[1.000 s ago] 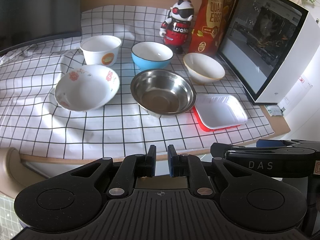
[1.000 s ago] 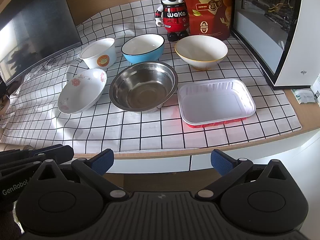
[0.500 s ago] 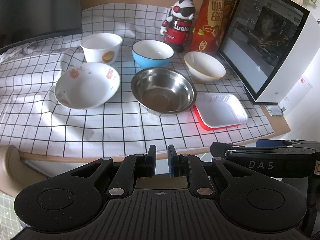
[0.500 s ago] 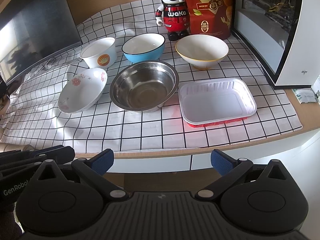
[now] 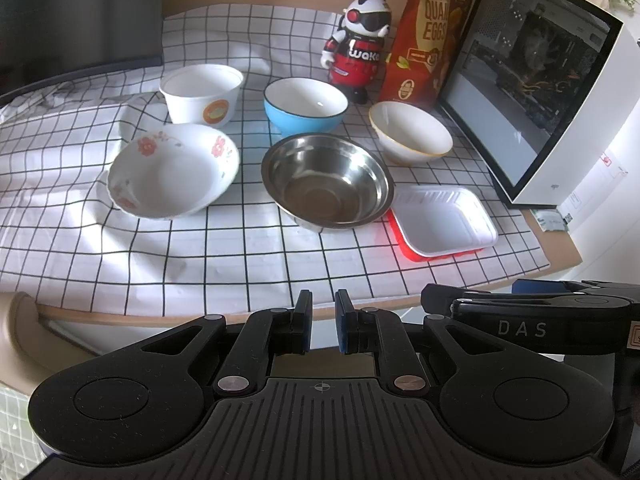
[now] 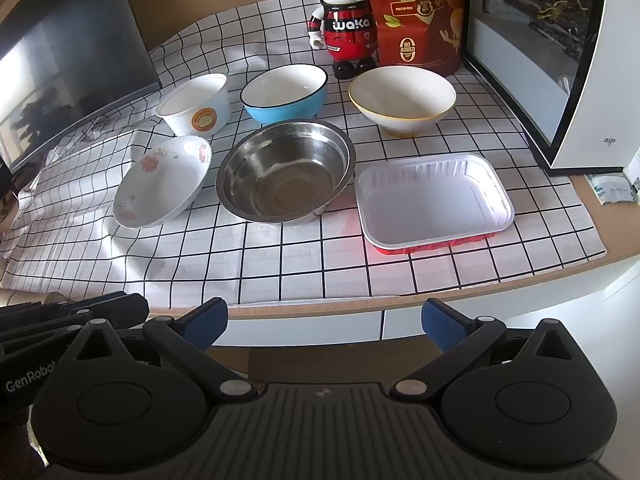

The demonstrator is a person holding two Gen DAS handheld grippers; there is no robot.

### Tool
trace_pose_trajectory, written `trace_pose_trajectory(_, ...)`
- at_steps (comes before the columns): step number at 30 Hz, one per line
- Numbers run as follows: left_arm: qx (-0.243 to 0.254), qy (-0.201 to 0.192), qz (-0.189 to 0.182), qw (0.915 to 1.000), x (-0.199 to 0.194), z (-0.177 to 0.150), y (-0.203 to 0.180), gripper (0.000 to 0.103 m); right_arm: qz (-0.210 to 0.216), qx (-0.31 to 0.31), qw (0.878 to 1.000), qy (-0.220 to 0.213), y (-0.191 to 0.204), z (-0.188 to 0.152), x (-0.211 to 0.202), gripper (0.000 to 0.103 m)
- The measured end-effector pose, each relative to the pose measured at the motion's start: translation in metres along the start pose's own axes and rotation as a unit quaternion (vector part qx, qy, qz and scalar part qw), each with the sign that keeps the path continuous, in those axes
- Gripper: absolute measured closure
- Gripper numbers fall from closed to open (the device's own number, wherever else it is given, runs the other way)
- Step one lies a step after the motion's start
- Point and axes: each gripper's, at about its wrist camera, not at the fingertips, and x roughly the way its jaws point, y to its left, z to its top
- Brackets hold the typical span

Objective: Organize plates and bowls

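Note:
On the checked cloth stand a floral bowl, a steel bowl, a white cup-shaped bowl, a blue bowl, a gold-rimmed white bowl and a white-and-red tray. The same dishes show in the right wrist view: floral bowl, steel bowl, tray. My left gripper is nearly shut and empty, before the table's front edge. My right gripper is open and empty, also before the edge.
A panda figure, a red egg-snack bag and a white computer case stand at the back right. A dark monitor is at the left. The table's wooden front edge runs just ahead of both grippers.
Both grippers have moved slightly toward the table; the dishes look a little nearer. Nothing on the table has moved.

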Motion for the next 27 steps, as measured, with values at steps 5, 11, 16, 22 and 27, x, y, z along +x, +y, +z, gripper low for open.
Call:
trace_pose_trajectory(5,0.003,0.005,0.000,1.0000,0.006,0.005,-0.001,0.088,0.001,0.009,1.000,0.000,-0.005,0.004,0.002,0.000)
trace_pose_trajectory(11,0.000,0.007,-0.055,0.9985,0.020,0.024,0.009,0.088,-0.001,0.036,0.997,-0.062,-0.019,0.008,0.005,0.000)
trace_pose_trajectory(16,0.003,0.008,-0.167,0.9860,0.047,0.055,0.023,0.088,-0.027,0.086,0.988,-0.124,-0.036,0.015,0.014,0.000)
trace_pose_trajectory(22,0.091,0.047,-0.238,0.9657,0.090,0.108,0.014,0.088,-0.069,0.123,0.983,-0.115,-0.049,0.031,0.033,0.000)
trace_pose_trajectory(27,0.196,0.056,-0.259,0.9443,0.131,0.147,-0.015,0.088,-0.140,0.188,0.969,-0.076,-0.065,0.021,0.038,0.000)
